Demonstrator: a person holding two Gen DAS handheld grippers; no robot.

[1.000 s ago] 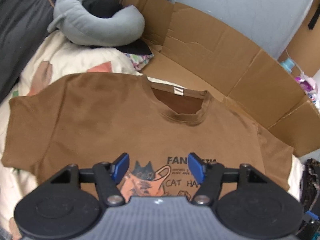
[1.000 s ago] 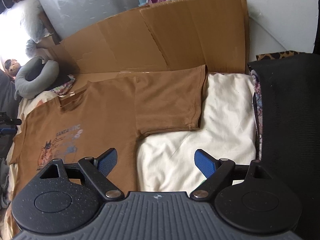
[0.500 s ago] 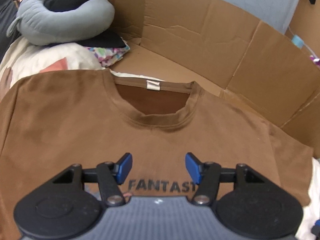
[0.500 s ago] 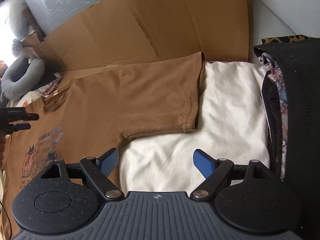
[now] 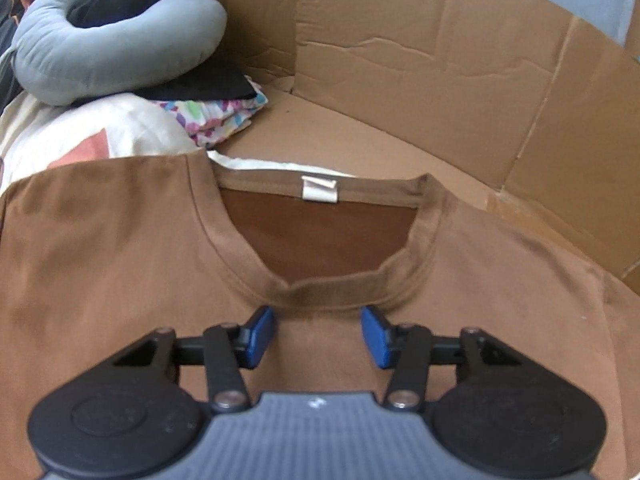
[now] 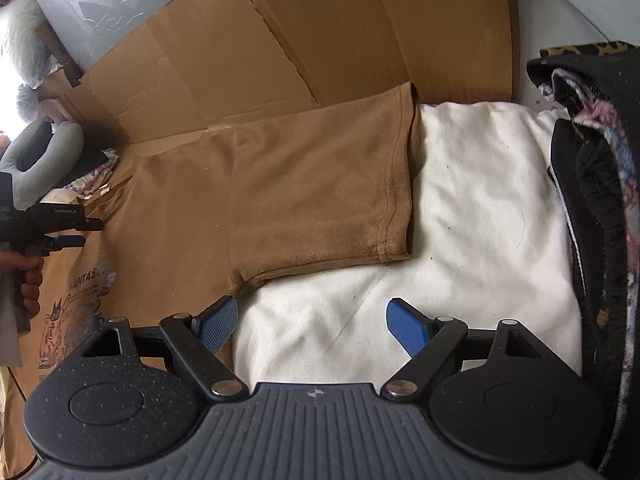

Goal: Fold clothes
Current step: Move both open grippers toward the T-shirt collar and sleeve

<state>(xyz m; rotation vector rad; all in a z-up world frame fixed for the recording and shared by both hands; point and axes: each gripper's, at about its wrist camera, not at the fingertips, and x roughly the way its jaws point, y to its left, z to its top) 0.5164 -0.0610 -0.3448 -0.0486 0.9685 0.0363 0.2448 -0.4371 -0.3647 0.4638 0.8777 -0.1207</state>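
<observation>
- We are holding the left tongs [image 5: 317,334] spread, just short of the collar [image 5: 332,294].
- We are keeping the right tongs [image 6: 310,326] spread beside the sleeve [image 6: 320,196].
- The brown T-shirt [image 5: 100,264] is lying flat, collar pointing toward the cardboard [image 5: 420,64], sleeves stretching crosswise.

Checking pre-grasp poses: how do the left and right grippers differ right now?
The left gripper sits over the brown T-shirt, aimed at its collar; the right gripper sits over the white bedding below the sleeve. The right gripper's jaws gape wider. Both are open and empty.
</observation>
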